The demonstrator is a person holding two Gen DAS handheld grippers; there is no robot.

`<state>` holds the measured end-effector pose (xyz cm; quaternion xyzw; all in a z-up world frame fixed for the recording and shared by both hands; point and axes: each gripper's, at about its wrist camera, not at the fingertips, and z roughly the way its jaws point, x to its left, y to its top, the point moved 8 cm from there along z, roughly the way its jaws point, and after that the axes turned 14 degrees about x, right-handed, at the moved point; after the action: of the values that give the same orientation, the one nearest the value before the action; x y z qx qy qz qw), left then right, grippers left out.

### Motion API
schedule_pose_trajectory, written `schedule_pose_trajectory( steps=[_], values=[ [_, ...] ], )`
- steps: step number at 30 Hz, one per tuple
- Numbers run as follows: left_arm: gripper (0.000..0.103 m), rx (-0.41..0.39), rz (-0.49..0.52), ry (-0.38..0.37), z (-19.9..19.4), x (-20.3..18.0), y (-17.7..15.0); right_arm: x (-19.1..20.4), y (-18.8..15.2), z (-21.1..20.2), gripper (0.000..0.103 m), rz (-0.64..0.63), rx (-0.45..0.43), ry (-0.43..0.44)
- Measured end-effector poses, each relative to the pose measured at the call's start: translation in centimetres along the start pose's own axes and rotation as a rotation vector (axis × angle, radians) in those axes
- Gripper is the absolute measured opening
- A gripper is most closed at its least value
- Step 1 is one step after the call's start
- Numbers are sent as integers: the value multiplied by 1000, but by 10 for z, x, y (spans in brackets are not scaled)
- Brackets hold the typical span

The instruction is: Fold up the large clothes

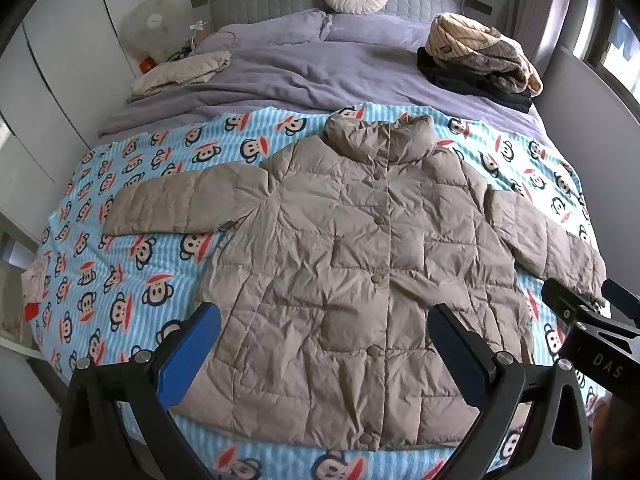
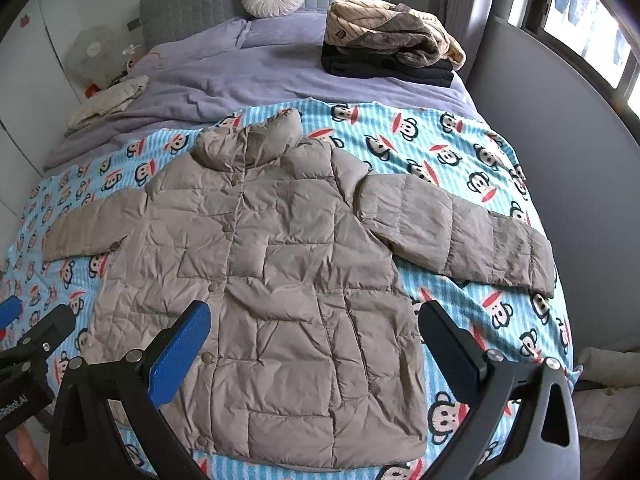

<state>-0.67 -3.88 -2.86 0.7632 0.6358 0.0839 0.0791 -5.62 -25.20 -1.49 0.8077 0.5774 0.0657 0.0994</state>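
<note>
Jacket (image 1: 360,264) lies buttoned, sleeves spread, frame centre (ready for folding); left tool (image 1: 324,344) and right tool (image 2: 316,340) hover wide open, empty.

Soft, even daylight enters from the window (image 2: 592,20) on the right, blown out to white glare there (panes lose detail). Shadows under the jacket (image 1: 360,260) stay faint. Both 2 views are sharp centrally, with strong fisheye bending and dark vignetted corners at the edges
</note>
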Motion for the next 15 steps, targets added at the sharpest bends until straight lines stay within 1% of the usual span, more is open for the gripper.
schedule_pose_trajectory(
  steps=[15],
  values=[
    [103, 2, -4, -5, 4, 0, -3, 3, 0, 0, 103, -1, 0, -6]
  ],
)
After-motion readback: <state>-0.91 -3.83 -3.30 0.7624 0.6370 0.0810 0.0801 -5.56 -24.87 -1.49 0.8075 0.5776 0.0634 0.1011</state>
